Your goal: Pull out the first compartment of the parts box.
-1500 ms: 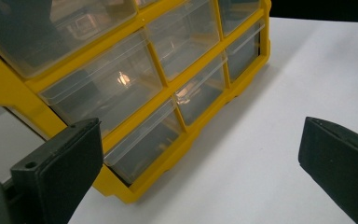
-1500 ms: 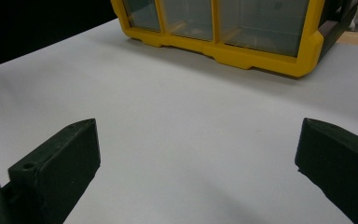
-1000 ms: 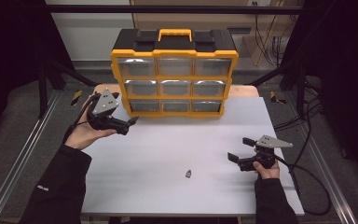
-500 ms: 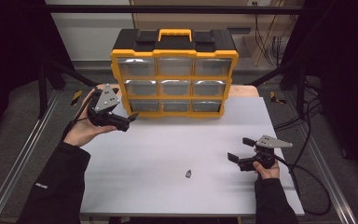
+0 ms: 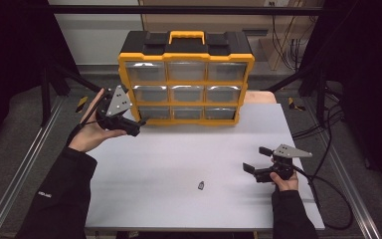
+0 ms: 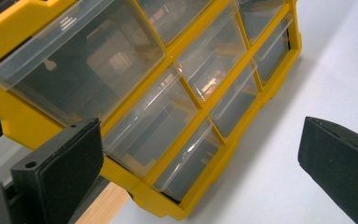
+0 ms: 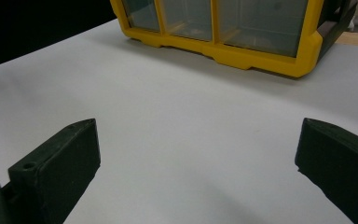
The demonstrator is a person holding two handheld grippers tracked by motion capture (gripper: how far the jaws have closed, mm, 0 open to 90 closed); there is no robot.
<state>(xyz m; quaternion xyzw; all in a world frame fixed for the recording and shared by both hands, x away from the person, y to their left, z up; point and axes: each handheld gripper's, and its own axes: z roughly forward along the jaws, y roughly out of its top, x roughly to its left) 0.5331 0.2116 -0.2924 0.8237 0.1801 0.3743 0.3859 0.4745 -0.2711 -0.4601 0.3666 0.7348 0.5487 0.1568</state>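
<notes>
While near the drawer cabinet (image 5: 186,82), left hand-held gripper (image 5: 135,124) wide open (empty); right hand-held gripper (image 5: 252,160) likewise.

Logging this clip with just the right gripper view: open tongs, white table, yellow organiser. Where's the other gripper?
Observer: The left tongs are open, pointing at the organiser's lower-left corner.
Operator: Anything loose lying around?
Observer: One small dark part lies left of the right tongs.
Operator: Any drawers pulled out?
Observer: No, all nine drawers look closed.
</notes>
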